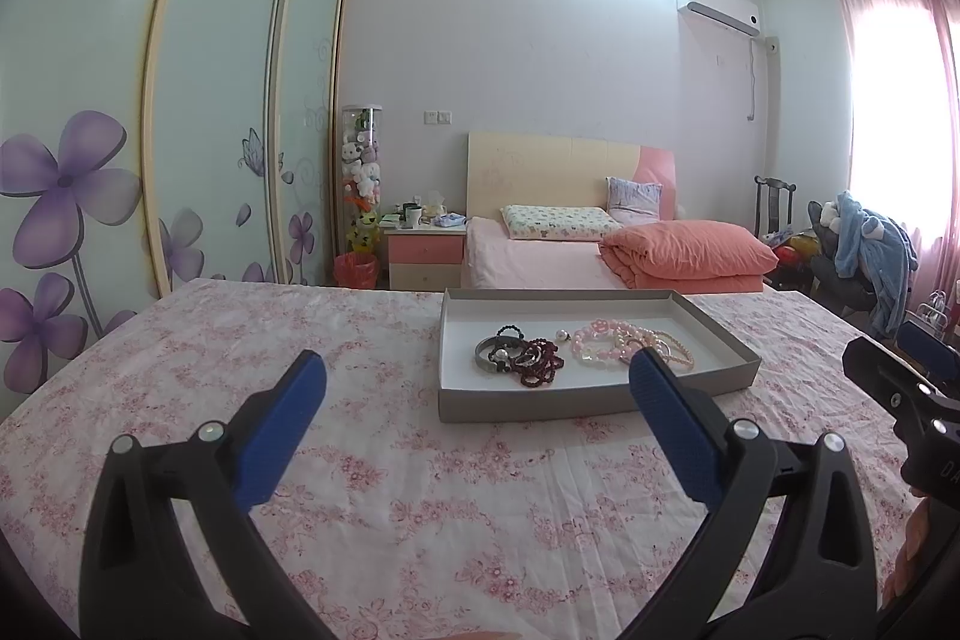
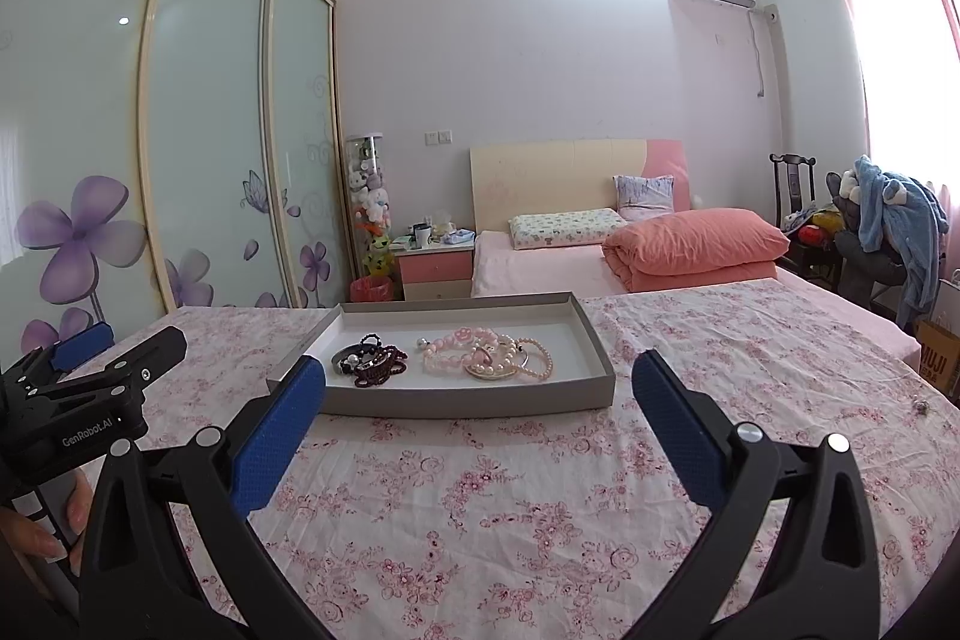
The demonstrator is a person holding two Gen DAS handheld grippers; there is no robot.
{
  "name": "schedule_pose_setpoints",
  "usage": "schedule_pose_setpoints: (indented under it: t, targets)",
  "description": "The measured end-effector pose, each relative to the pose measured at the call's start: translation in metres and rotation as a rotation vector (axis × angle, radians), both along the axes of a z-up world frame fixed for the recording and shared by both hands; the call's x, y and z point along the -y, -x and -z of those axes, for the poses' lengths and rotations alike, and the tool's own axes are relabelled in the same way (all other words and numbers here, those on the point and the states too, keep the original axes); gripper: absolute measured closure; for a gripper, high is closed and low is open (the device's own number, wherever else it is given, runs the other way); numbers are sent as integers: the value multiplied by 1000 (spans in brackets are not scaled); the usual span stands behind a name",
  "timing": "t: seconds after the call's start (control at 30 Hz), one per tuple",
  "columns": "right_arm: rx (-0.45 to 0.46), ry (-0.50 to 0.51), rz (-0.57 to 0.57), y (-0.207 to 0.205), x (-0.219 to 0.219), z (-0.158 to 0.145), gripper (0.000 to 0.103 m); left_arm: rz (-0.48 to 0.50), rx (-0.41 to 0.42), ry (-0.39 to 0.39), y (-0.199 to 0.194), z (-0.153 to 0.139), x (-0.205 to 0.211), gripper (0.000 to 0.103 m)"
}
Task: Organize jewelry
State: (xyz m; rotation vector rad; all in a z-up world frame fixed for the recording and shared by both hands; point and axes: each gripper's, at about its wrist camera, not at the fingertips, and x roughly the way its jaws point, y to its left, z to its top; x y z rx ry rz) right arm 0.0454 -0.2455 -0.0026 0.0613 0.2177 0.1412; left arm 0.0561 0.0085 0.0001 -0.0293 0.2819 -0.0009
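Two hand-held grippers are hovering above the floral bedcover (image 1: 372,466), short of the shallow grey tray (image 1: 591,391) that is holding the jewelry. The left gripper (image 1: 477,370) is standing with its blue pads wide apart and empty; the right gripper (image 2: 480,373) is likewise spread and gripping nothing. Inside the tray, a dark cluster is lying toward the left: a dark red bead bracelet (image 1: 538,361) is overlapping a grey bangle (image 1: 489,355) and a black bead strand (image 1: 509,332). Toward the right, a pink flower bracelet (image 1: 597,343) and a pale pearl bracelet (image 2: 534,361) are piling on one another, with a small pearl piece (image 1: 562,335) sitting between the two clusters. Tangling is presenting the main hazard: closing on one strand while it is crossing another is likely to lift several pieces together, or to stretch an elastic cord. The light tray is resting on soft fabric, so a snagged pull is liable to drag or tip it. A small dark item (image 2: 920,405) is lying alone on the cover well to the right of the tray; it is too small to identify, and it is at risk of rolling into a fold if the cover is disturbed. The wide pads are also likely to slip off single beads.
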Motion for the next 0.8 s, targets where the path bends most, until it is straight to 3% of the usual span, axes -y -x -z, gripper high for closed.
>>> schedule_pose_setpoints:
  t: [0.8]
  targets:
    - [0, 0, 1, 0, 0, 0, 2, 3, -4, 0, 1, 1, 1, 4]
